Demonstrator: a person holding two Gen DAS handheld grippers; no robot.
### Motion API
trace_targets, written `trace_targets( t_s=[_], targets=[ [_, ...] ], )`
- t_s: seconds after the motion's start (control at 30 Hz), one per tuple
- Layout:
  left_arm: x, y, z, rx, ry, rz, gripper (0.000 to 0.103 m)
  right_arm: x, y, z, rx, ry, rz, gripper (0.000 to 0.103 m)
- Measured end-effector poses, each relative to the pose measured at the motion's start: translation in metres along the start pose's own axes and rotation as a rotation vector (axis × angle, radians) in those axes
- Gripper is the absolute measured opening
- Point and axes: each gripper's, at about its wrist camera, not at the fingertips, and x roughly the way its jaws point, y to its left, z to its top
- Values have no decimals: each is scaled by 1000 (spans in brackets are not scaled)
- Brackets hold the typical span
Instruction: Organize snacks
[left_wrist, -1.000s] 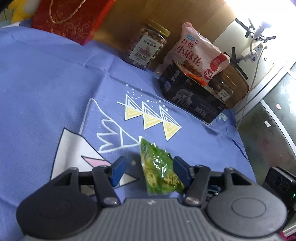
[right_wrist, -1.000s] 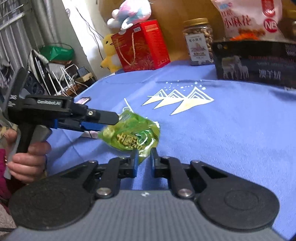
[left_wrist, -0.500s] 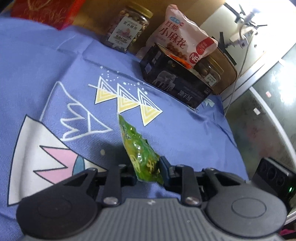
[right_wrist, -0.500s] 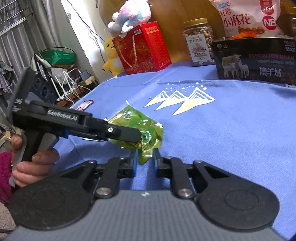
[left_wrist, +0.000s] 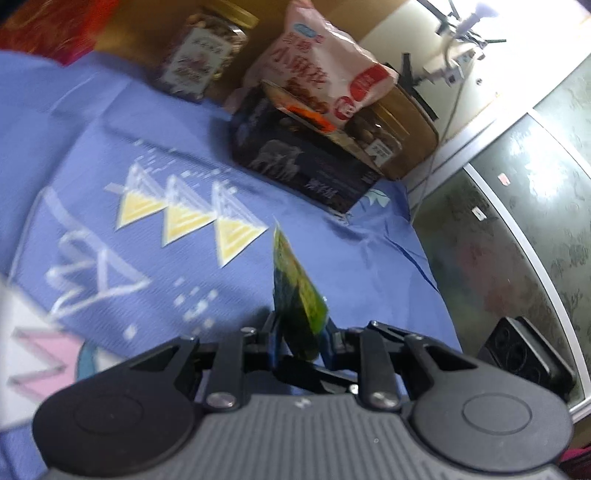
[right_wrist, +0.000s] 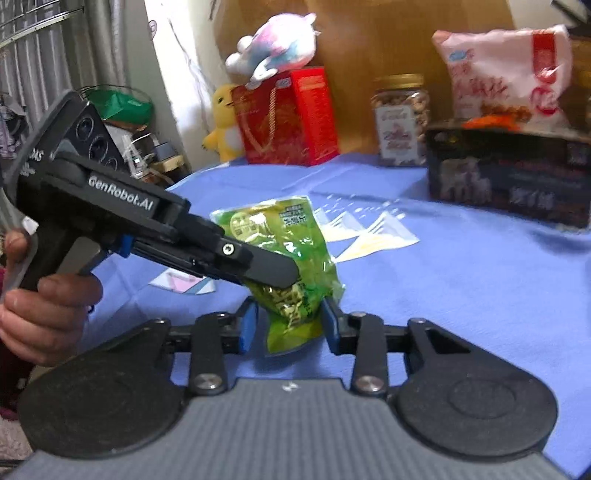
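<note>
A green snack packet (left_wrist: 295, 291) stands edge-on between the pads of my left gripper (left_wrist: 299, 332), whose jaws are closing and pinch it near its lower end. In the right wrist view the same green packet (right_wrist: 280, 236) hangs above the blue cloth (right_wrist: 461, 280), clamped by the left gripper (right_wrist: 277, 275), which a hand (right_wrist: 44, 314) holds from the left. My right gripper (right_wrist: 289, 325) sits just below and is open: the packet's bottom end dangles between its blue pads (right_wrist: 246, 326) without being pressed.
A black box (left_wrist: 306, 166) stands at the back of the table with a pink-white snack bag (left_wrist: 325, 77) on it. Behind are a nut jar (left_wrist: 203, 55) and a red gift bag (right_wrist: 288, 114) with plush toys. The cloth's edge (left_wrist: 424, 266) drops off at right.
The left gripper shut on the green packet and lifted it off the cloth toward the black box. The right gripper, which pinched the packet before, let go and its jaws spread.
</note>
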Motion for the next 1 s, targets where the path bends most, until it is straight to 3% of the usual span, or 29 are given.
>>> trace_targets(
  t_s=[0.4,0.73,0.83,1.0],
  targets=[
    [51,-73,91,250,-43,-40,20,-18,-51,49,-87,-199,-238,32],
    [112,-75,170,271,-90,-29,20,22,-111,100,-125,-262,-388,31],
    [130,-63,184,250,-86,8,24,40,-125,103,-135,-251,-420,32],
    [152,-47,192,227,-102,130,30,51,-133,96,-149,-267,-457,41]
  ],
)
